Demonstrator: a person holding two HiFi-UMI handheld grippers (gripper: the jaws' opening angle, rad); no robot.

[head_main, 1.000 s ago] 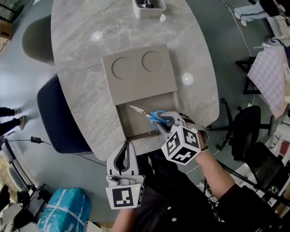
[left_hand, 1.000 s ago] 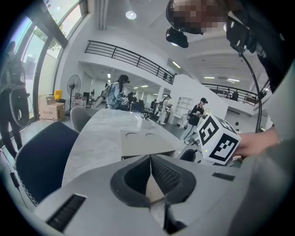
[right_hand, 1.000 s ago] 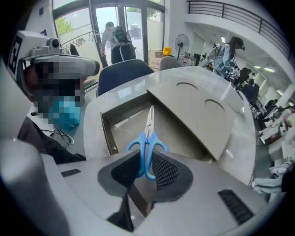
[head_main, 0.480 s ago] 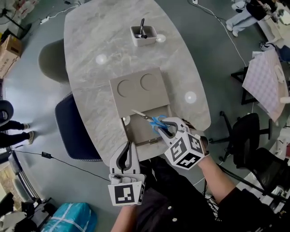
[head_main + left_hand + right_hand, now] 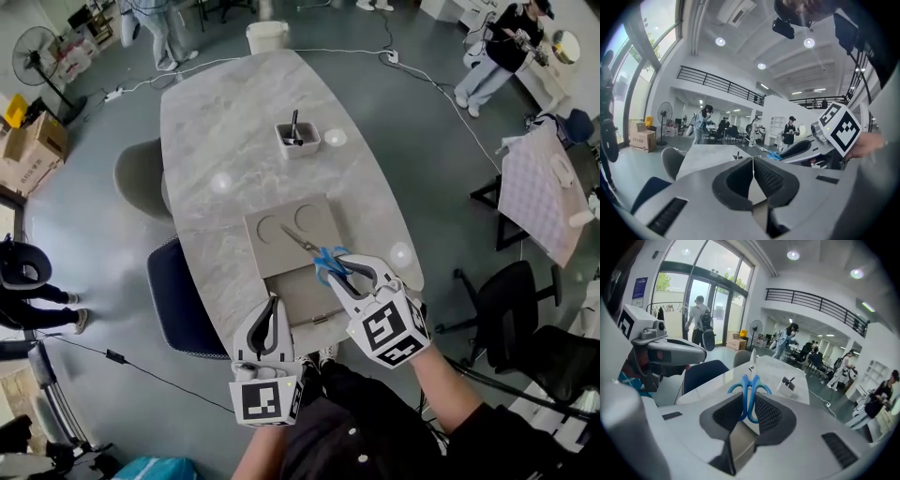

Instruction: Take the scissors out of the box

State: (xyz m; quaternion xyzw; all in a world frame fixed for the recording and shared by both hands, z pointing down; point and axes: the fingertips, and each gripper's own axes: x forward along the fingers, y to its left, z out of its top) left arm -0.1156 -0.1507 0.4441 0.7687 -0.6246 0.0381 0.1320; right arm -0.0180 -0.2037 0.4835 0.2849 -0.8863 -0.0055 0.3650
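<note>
While the right claw (image 5: 345,270) is clamping the blue handles of the scissors (image 5: 317,253) between its pads, the blades are pointing away from the person. The scissors are hanging over the grey box (image 5: 281,239), above the line where its lid with two round hollows is meeting the open compartment. The box is lying at the near end of the marble table (image 5: 225,112). The left claw (image 5: 271,305) is hovering at the table's near edge, just beside the box's open part, with its jaws pressing together on nothing. A small white tray (image 5: 298,139) holding a dark pen is standing farther up the table.
</note>
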